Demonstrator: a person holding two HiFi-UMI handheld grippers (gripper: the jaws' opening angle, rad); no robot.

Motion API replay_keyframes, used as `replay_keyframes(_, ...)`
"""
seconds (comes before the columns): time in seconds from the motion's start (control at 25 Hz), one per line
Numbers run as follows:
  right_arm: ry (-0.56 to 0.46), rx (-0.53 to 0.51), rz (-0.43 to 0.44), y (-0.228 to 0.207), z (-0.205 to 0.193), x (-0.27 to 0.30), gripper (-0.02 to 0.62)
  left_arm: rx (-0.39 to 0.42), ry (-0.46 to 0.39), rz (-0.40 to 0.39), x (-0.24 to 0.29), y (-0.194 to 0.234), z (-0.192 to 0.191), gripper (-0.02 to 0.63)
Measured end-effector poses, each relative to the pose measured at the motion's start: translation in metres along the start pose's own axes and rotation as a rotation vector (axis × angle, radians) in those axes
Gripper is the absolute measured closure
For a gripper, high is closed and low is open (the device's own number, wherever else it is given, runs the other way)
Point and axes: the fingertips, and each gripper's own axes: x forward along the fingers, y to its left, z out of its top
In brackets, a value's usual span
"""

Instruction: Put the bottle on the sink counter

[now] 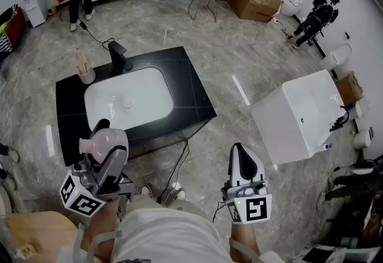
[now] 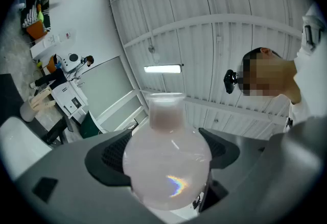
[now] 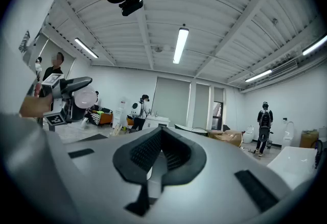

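Gripping the round pink bottle (image 2: pixel 167 177), the left claw (image 2: pixel 164 152) stands wide; the right claw (image 3: pixel 160 155) is closed, empty

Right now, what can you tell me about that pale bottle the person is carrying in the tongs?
The bottle is a round-bellied flask with a short, wide neck and flared rim, frosted pale pink, like glass or plastic. The left tongs grip its belly between dark ribbed pads, neck pointing away from them. It hangs in the air near the black sink counter, not resting on it.
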Motion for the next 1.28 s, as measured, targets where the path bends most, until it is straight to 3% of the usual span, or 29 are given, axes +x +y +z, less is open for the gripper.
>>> replay_keyframes(0.52,-0.024,0.039,0.011,-0.025,-0.007,-0.011,0.584,0.001,-0.004,0.008,0.012,-0.02,-0.014,0.196)
replay_keyframes(1.04,-0.025,0.047,0.113,-0.085,-0.027,-0.04,0.584,0.011,-0.062,0.09,0.019,-0.064,-0.063,0.198)
replay_keyframes(1.28,0.002,0.077,0.127,-0.094,-0.042,-0.02,0.584,0.018,-0.042,0.1,0.038,-0.054,-0.073,0.196)
